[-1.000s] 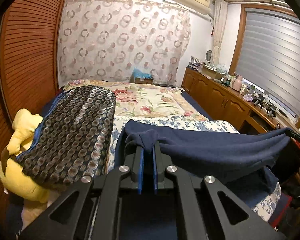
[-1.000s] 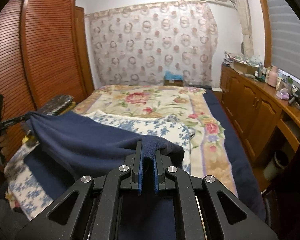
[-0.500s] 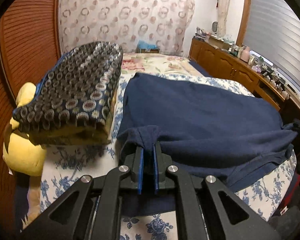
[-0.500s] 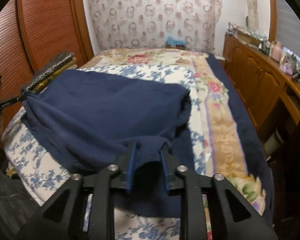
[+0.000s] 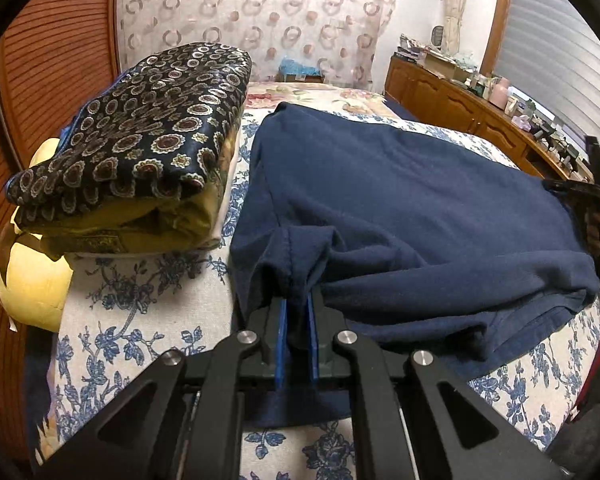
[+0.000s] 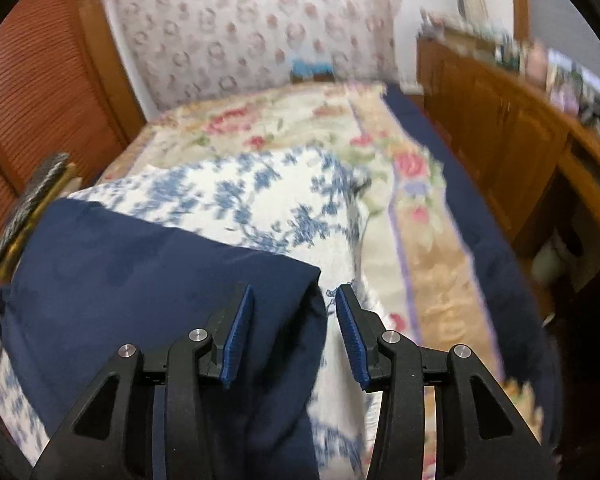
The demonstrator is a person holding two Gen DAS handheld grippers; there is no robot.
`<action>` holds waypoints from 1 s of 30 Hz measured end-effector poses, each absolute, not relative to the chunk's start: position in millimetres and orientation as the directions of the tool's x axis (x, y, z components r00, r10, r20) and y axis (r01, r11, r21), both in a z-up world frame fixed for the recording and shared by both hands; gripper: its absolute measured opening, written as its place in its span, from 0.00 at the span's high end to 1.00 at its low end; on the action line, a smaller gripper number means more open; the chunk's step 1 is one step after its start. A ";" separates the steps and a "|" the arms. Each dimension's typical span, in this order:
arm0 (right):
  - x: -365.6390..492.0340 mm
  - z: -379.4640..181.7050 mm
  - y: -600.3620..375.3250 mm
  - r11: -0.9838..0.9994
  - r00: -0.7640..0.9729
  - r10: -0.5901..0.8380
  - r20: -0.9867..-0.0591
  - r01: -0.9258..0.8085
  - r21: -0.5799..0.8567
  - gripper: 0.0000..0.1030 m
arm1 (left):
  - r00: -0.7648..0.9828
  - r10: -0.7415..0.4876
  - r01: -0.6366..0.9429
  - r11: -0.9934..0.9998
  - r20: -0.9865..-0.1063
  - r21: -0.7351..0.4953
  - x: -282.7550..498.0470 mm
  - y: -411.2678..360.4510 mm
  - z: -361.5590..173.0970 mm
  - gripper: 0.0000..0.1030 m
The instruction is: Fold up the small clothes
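A navy garment [image 5: 400,208] lies spread flat on the blue-flowered white blanket [image 5: 140,320]. My left gripper [image 5: 296,304] is shut on the garment's near left corner, which bunches up between the blue pads, low over the blanket. In the right wrist view, my right gripper [image 6: 294,312] has its jaws opening. The garment's right corner [image 6: 284,320] lies under and between them, and the pads do not press on it. The right wrist view is blurred by motion.
A folded stack topped by a dark cloth with round motifs [image 5: 140,128] sits left of the garment, with a yellow cushion [image 5: 36,280] below it. A louvred wooden door [image 5: 60,60] stands at the left and a cluttered wooden cabinet [image 6: 520,140] at the right.
The garment, held stretched in the air, has come down flat onto the blanket. My right gripper opened off its corner and shifted. My left gripper sank, still shut on its corner.
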State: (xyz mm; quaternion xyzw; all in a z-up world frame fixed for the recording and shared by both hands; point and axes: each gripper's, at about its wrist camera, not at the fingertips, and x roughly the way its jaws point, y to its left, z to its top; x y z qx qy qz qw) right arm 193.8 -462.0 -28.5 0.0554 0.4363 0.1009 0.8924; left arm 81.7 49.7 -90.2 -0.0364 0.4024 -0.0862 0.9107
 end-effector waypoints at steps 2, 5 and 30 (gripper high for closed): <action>202.9 -35.2 -465.2 0.958 0.562 0.281 -0.778 -0.124 0.257 0.58 | 0.656 -0.185 0.130 0.983 -0.731 -0.133 81.4 49.2 -91.2 0.94; 211.4 -38.3 -464.2 0.948 0.532 0.312 -0.787 -0.115 0.298 0.58 | 0.652 -0.185 0.132 0.983 -0.736 -0.131 82.3 48.3 -92.0 0.94; 180.8 22.6 -419.8 0.987 0.741 0.101 -0.664 -0.159 -0.028 0.55 | 0.680 -0.165 0.113 0.986 -0.714 -0.120 76.4 59.7 -72.9 0.61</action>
